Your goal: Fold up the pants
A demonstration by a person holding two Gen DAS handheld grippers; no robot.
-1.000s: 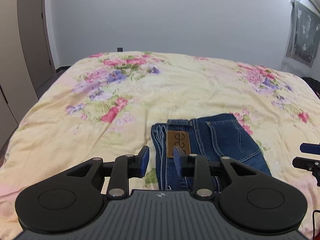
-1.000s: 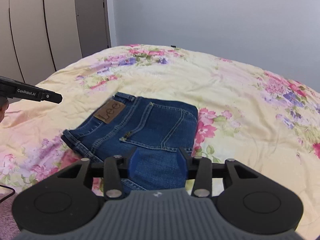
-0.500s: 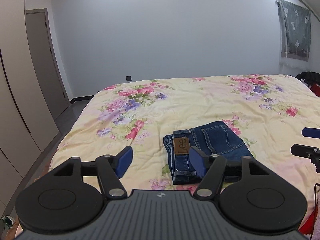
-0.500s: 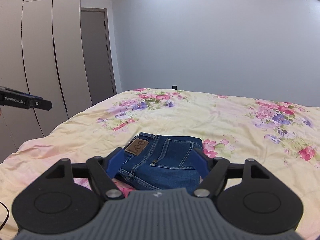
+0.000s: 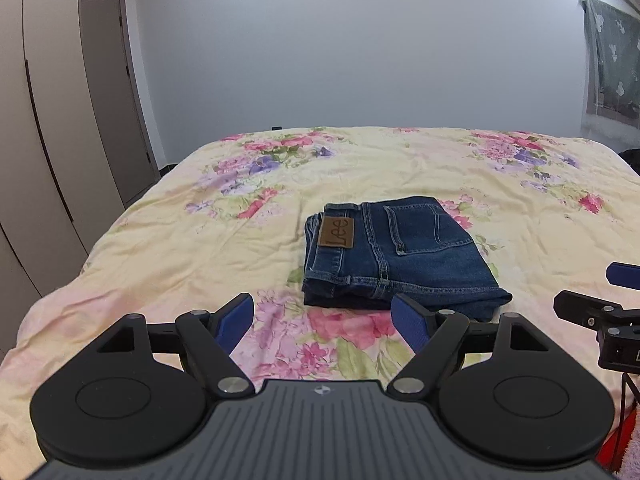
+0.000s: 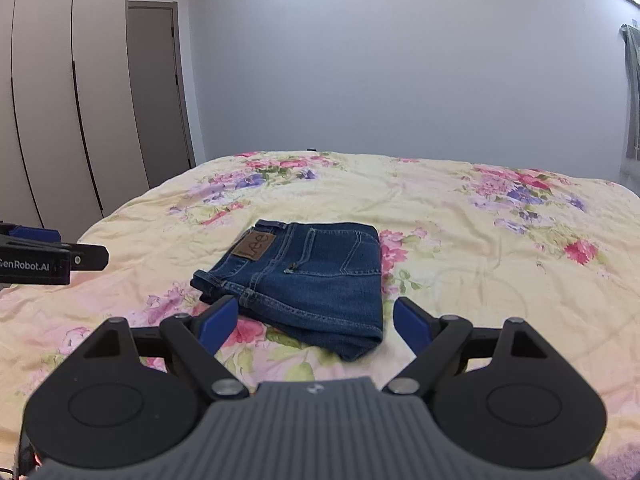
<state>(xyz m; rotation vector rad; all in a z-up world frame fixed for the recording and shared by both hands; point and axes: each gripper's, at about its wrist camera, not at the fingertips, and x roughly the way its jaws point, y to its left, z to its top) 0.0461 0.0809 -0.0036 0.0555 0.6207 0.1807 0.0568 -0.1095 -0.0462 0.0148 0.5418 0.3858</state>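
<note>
A: Where do we find the pants [image 5: 394,252]?

B: In the left wrist view they lie folded into a compact blue denim stack at the centre of the frame, on the floral bedspread [image 5: 200,240]. The brown leather patch [image 5: 337,232] faces up near the stack's left edge, with a back pocket to its right.

A: And how do we see our left gripper [image 5: 322,318]?

B: Its blue pads are spread wide apart at the bottom of the frame, holding nothing. The near edge of the pants sits just above the gap between them, without touching either one.

A: What about the right gripper [image 6: 314,322]?

B: Its jaws also stand wide apart and empty. In the right wrist view the pants [image 6: 304,276] lie at centre frame, their near corner showing between the blue pads.

A: Do we see each tool from the other camera?

B: Yes. The right gripper's tip pokes in at the right edge of the left view, and the left one at the left edge of the right view.

A: What else do we see?

B: A wardrobe [image 6: 60,92] in the upper left and a closed door [image 6: 158,92] beside it.
</note>
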